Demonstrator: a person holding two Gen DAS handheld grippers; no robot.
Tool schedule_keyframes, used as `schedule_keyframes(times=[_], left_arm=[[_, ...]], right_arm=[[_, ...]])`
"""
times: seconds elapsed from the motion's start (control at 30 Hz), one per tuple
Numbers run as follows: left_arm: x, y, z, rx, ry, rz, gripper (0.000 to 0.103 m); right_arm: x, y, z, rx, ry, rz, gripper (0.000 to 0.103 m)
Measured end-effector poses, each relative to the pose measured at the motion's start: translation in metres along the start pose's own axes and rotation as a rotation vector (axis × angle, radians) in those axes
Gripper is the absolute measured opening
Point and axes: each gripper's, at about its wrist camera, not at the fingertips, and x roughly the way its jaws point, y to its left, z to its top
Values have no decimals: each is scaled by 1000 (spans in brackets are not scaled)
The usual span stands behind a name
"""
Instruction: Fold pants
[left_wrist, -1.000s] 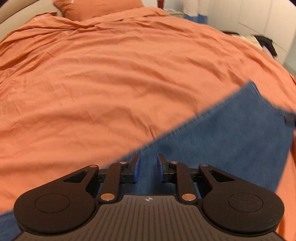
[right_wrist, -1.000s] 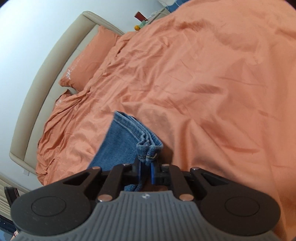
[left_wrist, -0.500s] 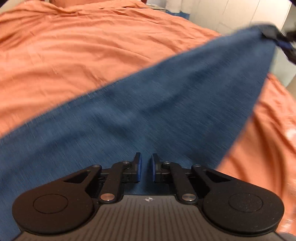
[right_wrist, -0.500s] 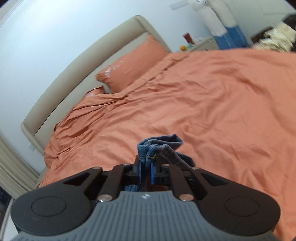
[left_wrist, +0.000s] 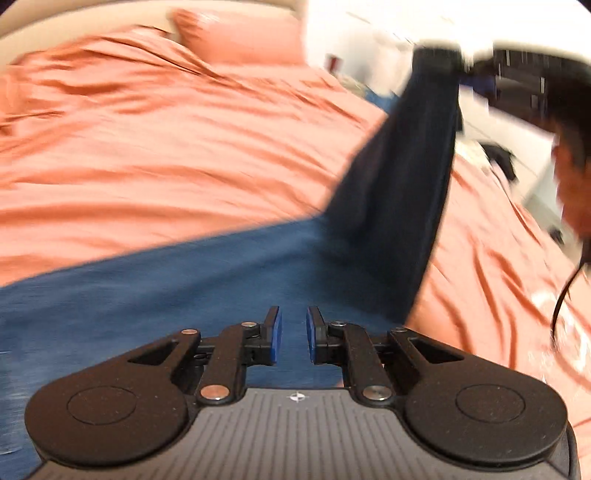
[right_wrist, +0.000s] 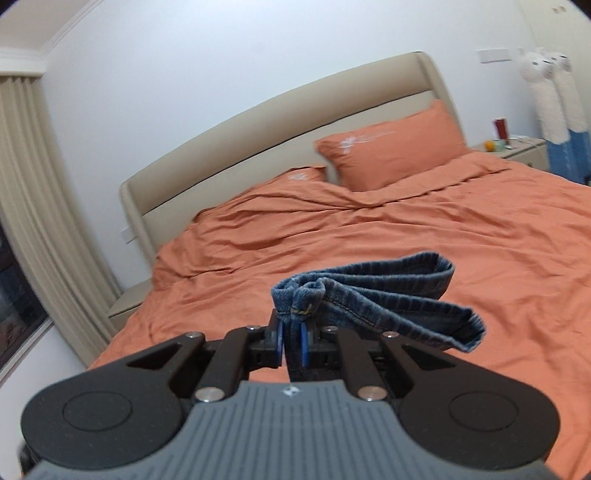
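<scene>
Two grippers over the bed (right_wrist: 424, 236): right gripper (right_wrist: 291, 341), fingers clamped on the jeans' (right_wrist: 373, 295) bunched hems; left gripper (left_wrist: 293, 334), fingers opening, gripping nothing, above denim.

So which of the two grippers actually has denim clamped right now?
The right gripper: its pads pinch the bunched hem of the jeans. The left gripper shows a gap, jaws opening, nothing pinched.
</scene>
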Motion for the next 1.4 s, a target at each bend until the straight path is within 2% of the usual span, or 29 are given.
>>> schedule_keyframes(times=[0.2,0.3,0.43,0.5,0.53,0.63,0.73,0.8,0.9,1.0,1.07,1.13,1.17,1.2,1.3,1.4], left_arm=[[-61,69,-11,-132,-69,117,21],[-69,91,-26,-195,-58,131,22],[-68,110,-49,-230,-27,137,25],[-66,116,-57,-249,-12,128,30],[-67,119,-63,-258,-8,121,36],[-58,120,-69,-285,-3,88,48],[-46,122,-71,-314,7,33,53],[-37,122,-70,-323,14,11,55],[-26,123,-66,-339,16,-13,59],[-16,126,-63,-359,18,-24,59],[-9,126,-60,-359,12,-22,59],[-2,126,-57,-355,11,-7,59],[2,125,-55,-349,12,7,59],[7,125,-53,-341,14,21,59],[19,125,-47,-327,29,41,59],[28,125,-43,-325,35,44,59]], right_arm=[[55,81,-51,-59,97,53,4],[84,106,-97,-87,204,61,4],[113,122,-169,-151,379,54,4],[124,127,-198,-191,458,31,4],[126,128,-209,-205,483,26,4],[133,128,-226,-234,542,5,6],[133,125,-228,-225,577,20,15],[136,122,-223,-185,616,66,37],[129,118,-213,-152,653,117,44],[116,108,-191,-158,606,124,52],[104,96,-173,-171,555,108,52],[93,80,-157,-187,510,63,47],[90,71,-150,-205,496,34,37],[89,61,-144,-229,487,-2,30],[100,30,-138,-300,510,-141,22],[120,9,-149,-371,587,-189,12]])
